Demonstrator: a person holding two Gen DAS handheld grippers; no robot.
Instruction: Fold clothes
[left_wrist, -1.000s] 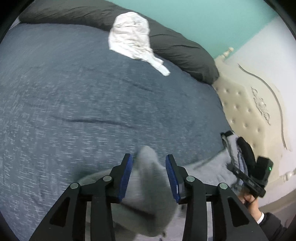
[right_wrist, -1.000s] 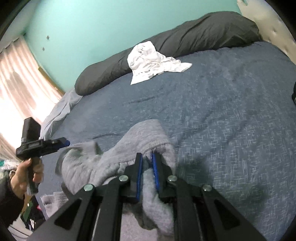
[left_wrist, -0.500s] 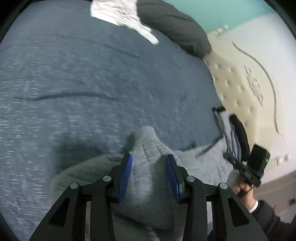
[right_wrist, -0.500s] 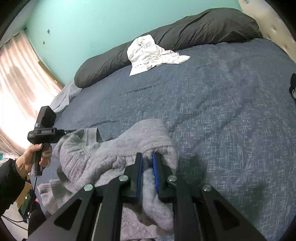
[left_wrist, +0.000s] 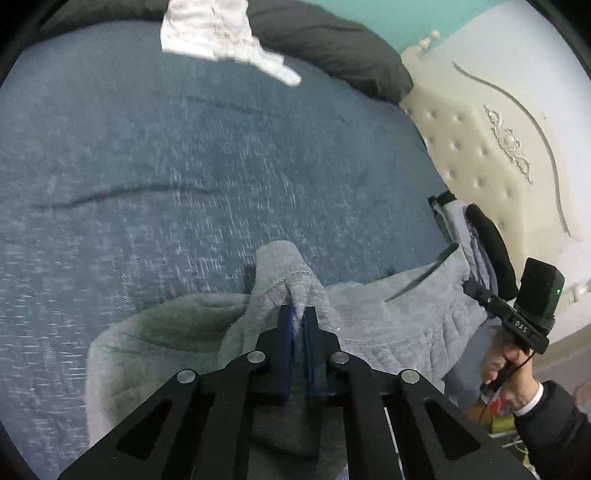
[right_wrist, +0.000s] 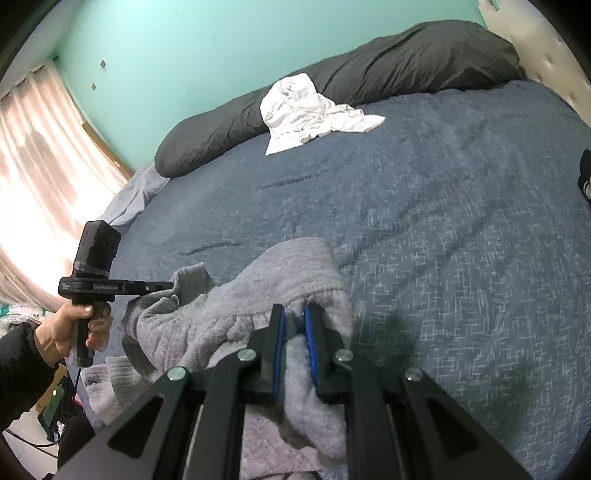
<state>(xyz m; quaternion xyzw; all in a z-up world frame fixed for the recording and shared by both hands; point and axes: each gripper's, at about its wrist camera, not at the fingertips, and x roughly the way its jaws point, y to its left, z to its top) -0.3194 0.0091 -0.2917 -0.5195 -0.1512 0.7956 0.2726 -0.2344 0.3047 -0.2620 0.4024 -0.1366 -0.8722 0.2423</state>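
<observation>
At the near edge of the bed (left_wrist: 184, 166), in the left wrist view, my left tongs (left_wrist: 298, 317) are clamped on a stitched fold of the grey sweatshirt (left_wrist: 388, 314) (soft, floppy fleece, best taken by its hems). In the right wrist view, my right tongs (right_wrist: 293, 321) grip its ribbed band, the rest sagging in quilted folds.

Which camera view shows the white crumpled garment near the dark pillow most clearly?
The right wrist view: there the white garment lies whole and fairly sharp against the dark pillow. In the left wrist view the garment sits at the top edge, cut off and blurred.
</observation>
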